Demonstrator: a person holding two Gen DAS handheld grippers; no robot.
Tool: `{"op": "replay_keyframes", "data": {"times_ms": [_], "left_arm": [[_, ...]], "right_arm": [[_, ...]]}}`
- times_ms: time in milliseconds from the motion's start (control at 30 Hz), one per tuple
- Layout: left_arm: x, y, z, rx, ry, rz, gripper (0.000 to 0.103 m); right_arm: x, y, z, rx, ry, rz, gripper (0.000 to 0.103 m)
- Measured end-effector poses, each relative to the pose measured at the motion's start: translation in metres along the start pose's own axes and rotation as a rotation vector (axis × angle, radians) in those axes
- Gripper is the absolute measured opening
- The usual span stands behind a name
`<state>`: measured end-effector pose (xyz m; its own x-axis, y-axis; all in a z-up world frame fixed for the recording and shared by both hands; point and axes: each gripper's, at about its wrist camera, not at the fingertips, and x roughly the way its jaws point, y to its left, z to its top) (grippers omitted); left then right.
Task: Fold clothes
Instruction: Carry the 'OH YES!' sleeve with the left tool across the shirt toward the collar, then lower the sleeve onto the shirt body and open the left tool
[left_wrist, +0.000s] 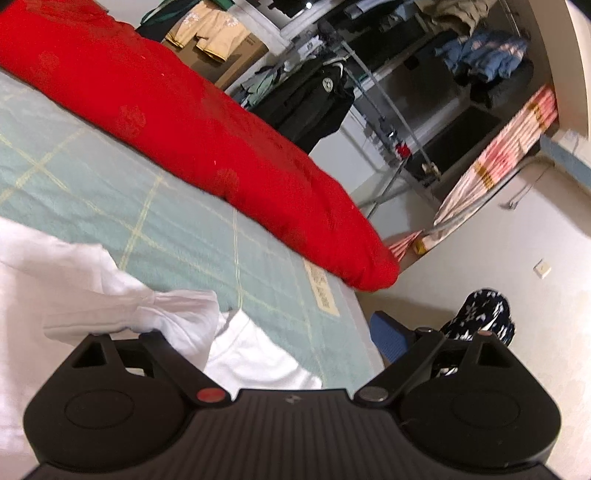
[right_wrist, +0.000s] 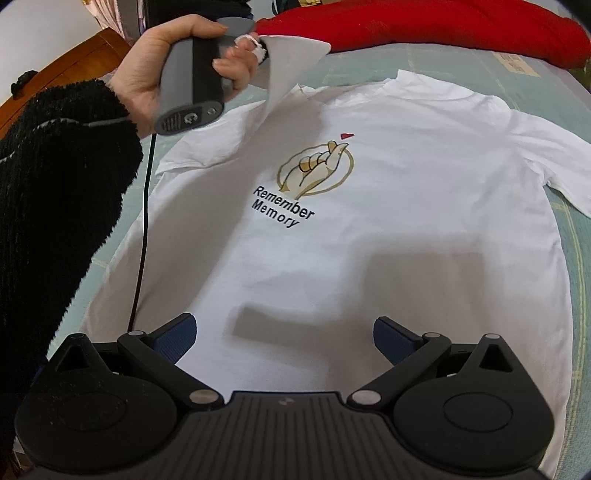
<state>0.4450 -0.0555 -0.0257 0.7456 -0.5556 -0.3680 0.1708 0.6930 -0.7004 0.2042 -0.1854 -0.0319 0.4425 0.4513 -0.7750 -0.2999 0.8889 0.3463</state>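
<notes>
Black ribbed plastic fills the bottom of both wrist views, the body of each tool. On the right tool the two blue-padded fingers stand wide apart, holding nothing, poised above the lower part of a white T-shirt without clearly touching it. The shirt is the landmark: smooth cotton, spread front-up on a bed whose pale green cover bears thin yellow grid lines. On its chest sits a gold-outlined print of a hand in a ring, with black letters reading "Remember Memory" below it. Beyond the shirt's collar lies a thick red quilt, soft and rounded at the edge. At the shirt's left shoulder a person's hand, in a fuzzy black sleeve, grips the grey handle of the left tool, a black cable hanging from it. Its fingers also look spread in its own view, one blue pad showing clear, yet a bunched white sleeve of the shirt is lifted at the other finger; whether it is pinched cannot be told.
</notes>
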Motion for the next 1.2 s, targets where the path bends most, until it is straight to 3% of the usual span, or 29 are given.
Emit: {"op": "replay_keyframes", "data": {"times_ms": [367, 900, 1200], "left_arm": [[0.026, -0.010, -0.043, 0.127, 0.019, 0.098, 0.091], [0.044, -0.030, -0.065, 0.246, 0.098, 0.095, 0.091], [0.061, -0.052, -0.083, 0.504, 0.236, 0.216, 0.091]], "right_arm": [[0.009, -0.006, 0.001, 0.020, 0.017, -0.009, 0.103], [0.012, -0.009, 0.003, 0.034, 0.014, 0.005, 0.103], [0.014, -0.012, 0.006, 0.039, 0.014, 0.007, 0.103]]}}
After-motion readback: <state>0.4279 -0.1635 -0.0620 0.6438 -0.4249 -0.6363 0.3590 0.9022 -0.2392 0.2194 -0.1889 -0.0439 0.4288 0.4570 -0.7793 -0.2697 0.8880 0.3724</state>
